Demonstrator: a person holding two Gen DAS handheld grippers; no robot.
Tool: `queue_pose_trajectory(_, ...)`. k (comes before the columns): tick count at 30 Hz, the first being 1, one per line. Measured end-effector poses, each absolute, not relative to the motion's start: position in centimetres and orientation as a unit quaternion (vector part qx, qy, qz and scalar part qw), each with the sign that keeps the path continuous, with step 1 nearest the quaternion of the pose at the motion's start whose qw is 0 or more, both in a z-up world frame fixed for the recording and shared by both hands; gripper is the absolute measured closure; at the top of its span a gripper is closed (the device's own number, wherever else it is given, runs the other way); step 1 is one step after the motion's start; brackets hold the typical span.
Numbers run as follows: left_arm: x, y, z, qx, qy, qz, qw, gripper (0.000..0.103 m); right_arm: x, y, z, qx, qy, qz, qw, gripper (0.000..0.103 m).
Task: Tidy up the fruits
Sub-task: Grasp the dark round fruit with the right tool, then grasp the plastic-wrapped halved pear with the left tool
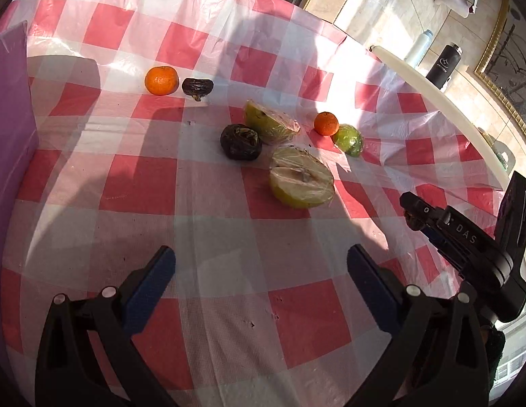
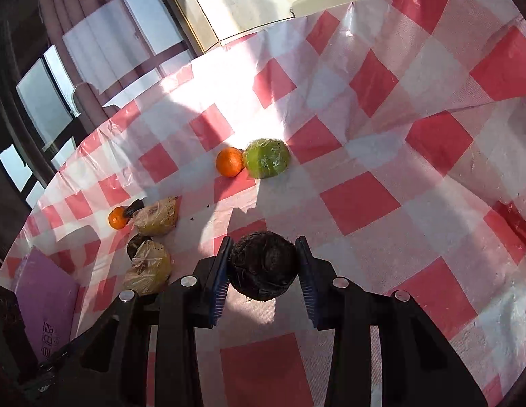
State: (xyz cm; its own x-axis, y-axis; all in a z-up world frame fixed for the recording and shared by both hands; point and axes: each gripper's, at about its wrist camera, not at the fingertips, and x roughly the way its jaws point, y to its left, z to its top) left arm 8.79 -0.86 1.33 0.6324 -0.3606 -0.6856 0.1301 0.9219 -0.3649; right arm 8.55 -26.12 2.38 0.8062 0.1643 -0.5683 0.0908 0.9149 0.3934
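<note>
right wrist view shows the right claw point(image 2: 264, 268) clamped on a dark wrinkled fruit point(image 2: 263, 264) at lower centre, while the left claw point(image 1: 261, 271) gapes wide and empty above the checkered surface point(image 1: 229, 237).

Glossy plastic sheeting, red-and-white check point(image 1: 208, 210), covers the tabletop, crinkled and glaring where the sun hits at the far side. The left tongs point(image 1: 261, 266) show matt black plastic arms, blue ribbed pads point(image 1: 151, 281) and shiny metal rivets. Right tongs point(image 2: 263, 264): same matt black, same ridged blue pads, pressed against a dark fruit point(image 2: 263, 264) with a rough, fibrous, dull skin. The cut yellow halves point(image 1: 302, 179) gleam under clingy clear film; the green fruit point(image 2: 266, 157) is film-wrapped too. The mandarins point(image 1: 161, 80) look finely pitted, softly shiny. At the left, a purple board point(image 1: 8, 135), smooth and matt.
</note>
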Motion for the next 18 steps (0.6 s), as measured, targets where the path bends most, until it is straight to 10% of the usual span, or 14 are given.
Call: queue_pose_trajectory(18,17.8,-8.0,0.8,-0.024,0.451,-0.038,0.891,0.003,8.7,-27.0,2.4,0.248,0.300,0.053,0.920,0.065)
